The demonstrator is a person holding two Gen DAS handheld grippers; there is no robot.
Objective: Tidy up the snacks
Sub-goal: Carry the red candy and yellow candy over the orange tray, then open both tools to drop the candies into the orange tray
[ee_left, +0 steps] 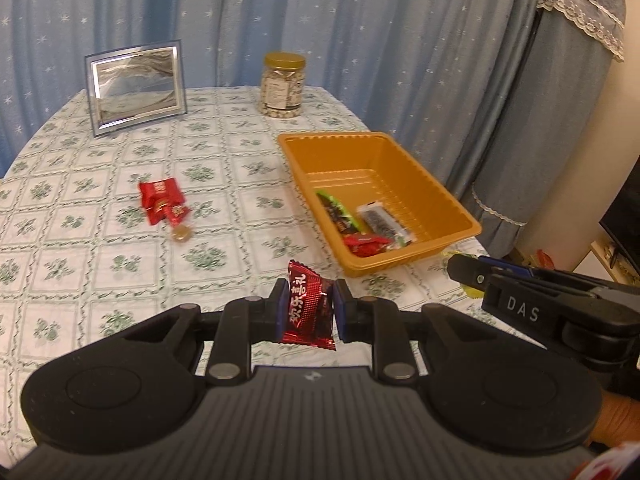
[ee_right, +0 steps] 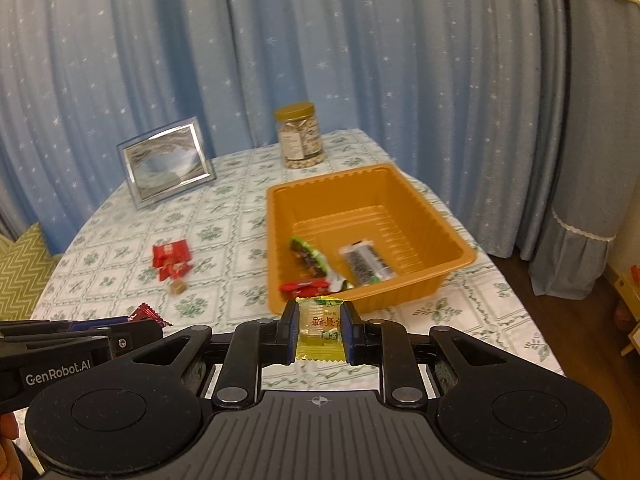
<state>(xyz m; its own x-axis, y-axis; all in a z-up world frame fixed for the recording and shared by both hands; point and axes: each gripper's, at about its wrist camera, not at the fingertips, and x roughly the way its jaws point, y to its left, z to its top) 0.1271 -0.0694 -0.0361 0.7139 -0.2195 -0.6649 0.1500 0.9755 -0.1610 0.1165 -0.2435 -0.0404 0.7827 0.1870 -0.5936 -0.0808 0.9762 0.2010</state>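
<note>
Grippers both carry sweets: the left gripper (ee_left: pixel 308 308) is clamped on a dark red foil candy packet (ee_left: pixel 309 311) with pale lettering, and the right gripper (ee_right: pixel 320 326) pinches a yellow translucent candy packet (ee_right: pixel 320 328). Both hang above the green-flowered white tablecloth (ee_left: pixel 120 240), near the orange rectangular plastic tray (ee_left: pixel 452 200), which holds a few wrapped snacks (green, clear and red). Two bright red wrapped candies (ee_left: pixel 162 200) lie on the cloth to the tray's left.
</note>
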